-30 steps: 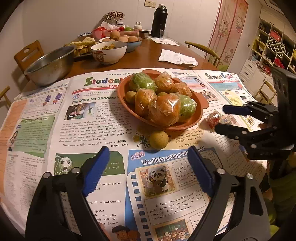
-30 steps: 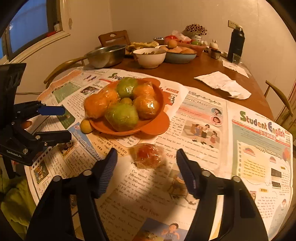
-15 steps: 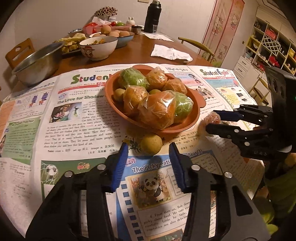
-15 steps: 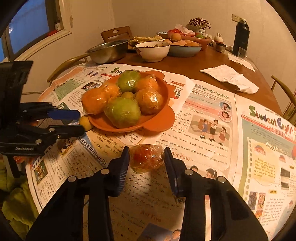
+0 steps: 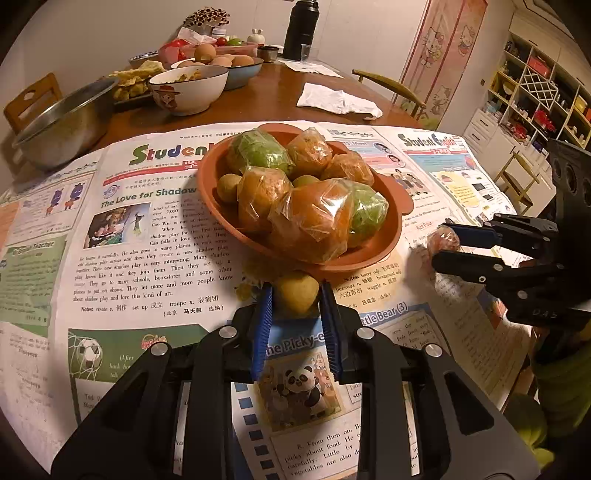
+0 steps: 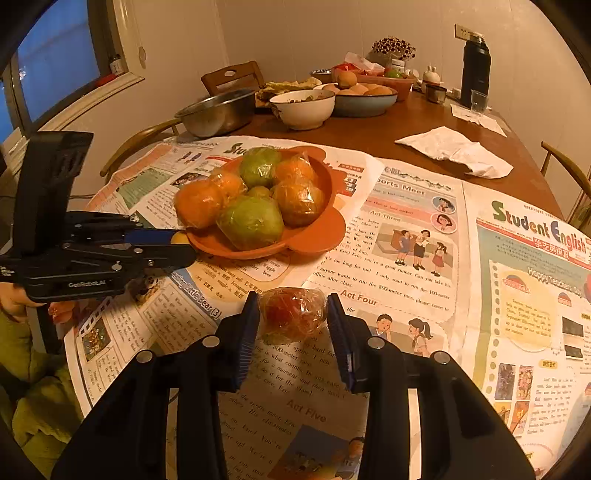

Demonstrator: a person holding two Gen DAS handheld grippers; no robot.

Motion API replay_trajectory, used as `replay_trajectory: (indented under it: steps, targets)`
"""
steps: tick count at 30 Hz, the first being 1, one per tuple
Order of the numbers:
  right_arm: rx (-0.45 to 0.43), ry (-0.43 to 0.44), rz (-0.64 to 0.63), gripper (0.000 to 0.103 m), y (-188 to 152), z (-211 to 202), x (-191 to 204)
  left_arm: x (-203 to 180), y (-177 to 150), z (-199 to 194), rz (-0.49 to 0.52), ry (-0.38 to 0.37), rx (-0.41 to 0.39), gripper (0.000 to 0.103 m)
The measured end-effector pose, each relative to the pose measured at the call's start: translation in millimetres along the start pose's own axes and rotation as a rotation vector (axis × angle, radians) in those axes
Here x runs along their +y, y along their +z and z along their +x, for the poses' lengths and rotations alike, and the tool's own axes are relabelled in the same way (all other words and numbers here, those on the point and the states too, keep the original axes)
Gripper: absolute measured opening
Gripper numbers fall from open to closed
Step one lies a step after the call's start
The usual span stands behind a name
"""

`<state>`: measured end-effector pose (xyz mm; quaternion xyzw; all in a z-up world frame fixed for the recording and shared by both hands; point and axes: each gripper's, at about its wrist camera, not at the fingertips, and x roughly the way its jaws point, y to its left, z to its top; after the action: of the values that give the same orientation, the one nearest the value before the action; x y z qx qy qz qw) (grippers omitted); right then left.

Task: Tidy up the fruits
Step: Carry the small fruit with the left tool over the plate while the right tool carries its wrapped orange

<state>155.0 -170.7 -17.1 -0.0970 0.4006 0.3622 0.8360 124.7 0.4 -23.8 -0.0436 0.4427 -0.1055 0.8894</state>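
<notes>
An orange bowl (image 5: 369, 258) on the newspaper holds several plastic-wrapped orange and green fruits and small bare ones. A small yellow-green fruit (image 5: 297, 291) lies just in front of the bowl, and my left gripper (image 5: 295, 297) is shut on it, blue pads pressing both sides. In the right wrist view the left gripper (image 6: 179, 245) shows at the bowl's (image 6: 314, 240) left rim. A wrapped red fruit (image 6: 291, 314) lies on the paper with my right gripper (image 6: 291, 319) shut on it. The right gripper (image 5: 441, 243) also appears right of the bowl in the left wrist view.
Newspaper (image 5: 147, 240) covers the near half of the wooden table. Farther back stand a metal bowl (image 5: 62, 125), a white bowl (image 5: 188, 88), a dish of eggs (image 6: 365, 98), a black flask (image 5: 303, 26) and a crumpled white cloth (image 5: 338, 101). Chairs ring the table.
Both grippers moved forward to their fruits and shut: the left on the small yellow-green fruit, the right on the wrapped red fruit.
</notes>
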Motion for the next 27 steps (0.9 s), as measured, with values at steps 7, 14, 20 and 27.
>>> replay_trajectory:
  steps: [7, 14, 20, 27]
  targets:
    - [-0.028, 0.002, -0.004, 0.036, 4, -11, 1, 7, -2, -14, -0.017, -0.005, -0.025, 0.018]
    - [-0.076, 0.014, -0.028, 0.036, 24, -22, 5, 25, 7, -41, -0.041, 0.035, -0.086, 0.018]
    - [-0.102, 0.028, -0.053, 0.035, 45, -22, 10, 36, 30, -45, -0.046, 0.043, -0.102, 0.018]
    - [-0.108, 0.039, -0.069, 0.036, 69, -11, 11, 42, 58, -32, -0.028, 0.040, -0.093, 0.018]
